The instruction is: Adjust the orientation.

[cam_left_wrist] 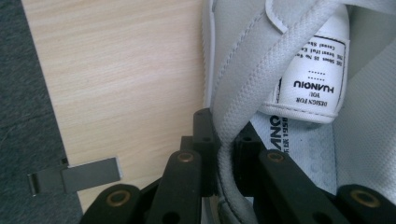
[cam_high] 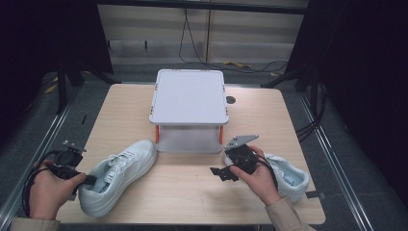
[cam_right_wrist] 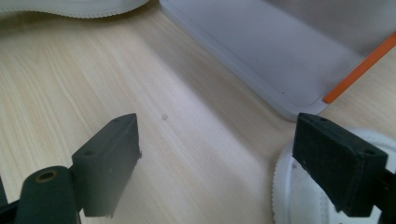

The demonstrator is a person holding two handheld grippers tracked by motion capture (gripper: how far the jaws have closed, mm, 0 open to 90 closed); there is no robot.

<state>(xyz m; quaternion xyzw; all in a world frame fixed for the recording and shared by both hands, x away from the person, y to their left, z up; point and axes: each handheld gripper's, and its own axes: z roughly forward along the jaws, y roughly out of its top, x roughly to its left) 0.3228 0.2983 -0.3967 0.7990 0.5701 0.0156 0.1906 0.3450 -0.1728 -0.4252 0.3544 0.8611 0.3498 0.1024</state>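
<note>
a pale wooden table [cam_high: 192, 192] is set on dark grey flooring [cam_high: 337, 144], with black curtains at both sides. a white stand [cam_high: 188, 103] is placed at its middle. the left tongs [cam_high: 89, 180] are clenched on the heel rim of the left shoe [cam_high: 120, 175]; the right tongs [cam_high: 222, 173] are held released beside the right shoe [cam_high: 288, 175].
</note>
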